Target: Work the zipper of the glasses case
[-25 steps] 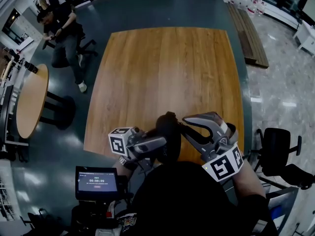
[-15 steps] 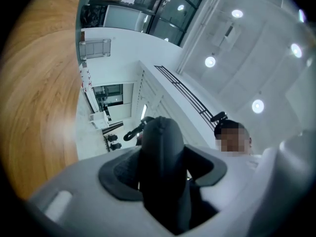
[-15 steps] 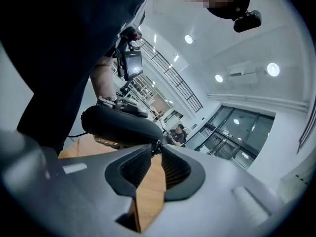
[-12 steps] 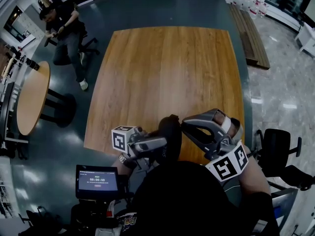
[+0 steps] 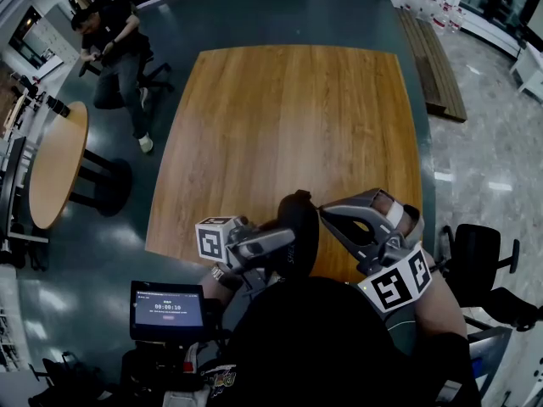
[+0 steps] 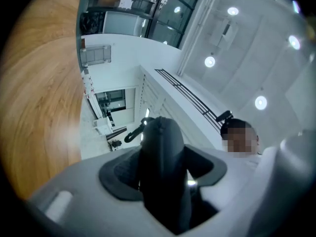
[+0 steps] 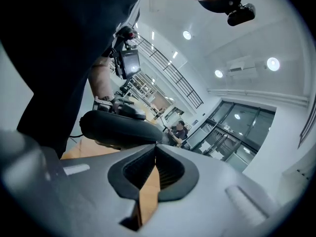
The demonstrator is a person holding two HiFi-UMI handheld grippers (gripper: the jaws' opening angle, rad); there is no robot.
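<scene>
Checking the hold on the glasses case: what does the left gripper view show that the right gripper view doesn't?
Left view only: pads of the left gripper clamping the glasses case. Right view only: the right gripper, jaws just closed tip to tip at the case's edge, nothing seen between, and a screen. Both: the case and wooden table.

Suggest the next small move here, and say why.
Probably ease the right gripper along the case edge, to test whether it unzips. Its jaws have just closed, tips meeting at that edge; whether a pull is pinched is too small to tell. The left gripper clamps the case.
</scene>
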